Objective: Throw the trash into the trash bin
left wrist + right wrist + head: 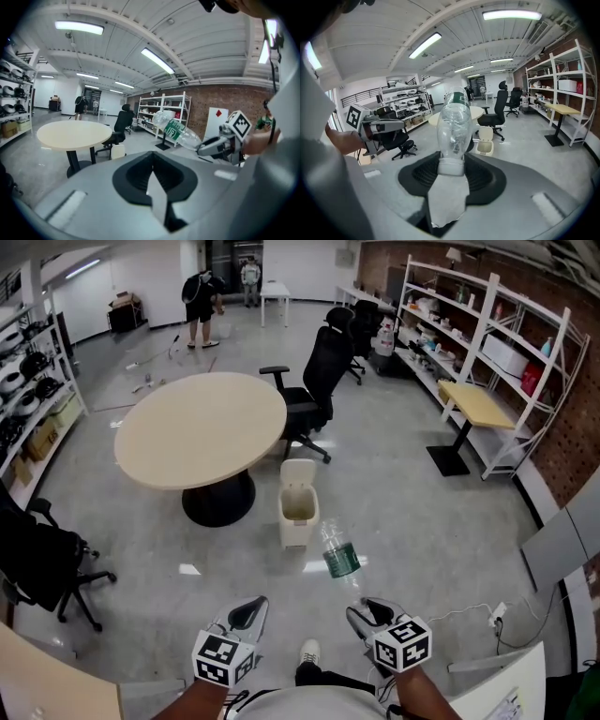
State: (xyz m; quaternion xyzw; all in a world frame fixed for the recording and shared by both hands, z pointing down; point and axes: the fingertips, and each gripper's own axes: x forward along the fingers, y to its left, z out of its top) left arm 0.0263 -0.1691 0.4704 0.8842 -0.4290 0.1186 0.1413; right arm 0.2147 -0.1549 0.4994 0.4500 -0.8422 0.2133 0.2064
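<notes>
Clamping a clear, green-labelled plastic bottle (453, 126) by its narrow end, the right gripper (451, 174) has the bottle jutting straight out ahead of its jaws, in the air above the grey floor (422, 521). Beside it, the left gripper (154, 187) has its jaws together with nothing between them. In the head view the bottle's far end points toward the white trash bin (298, 505), lid raised, which stands near but apart from it, just beside the dark base of the round beige table (202, 427)
</notes>
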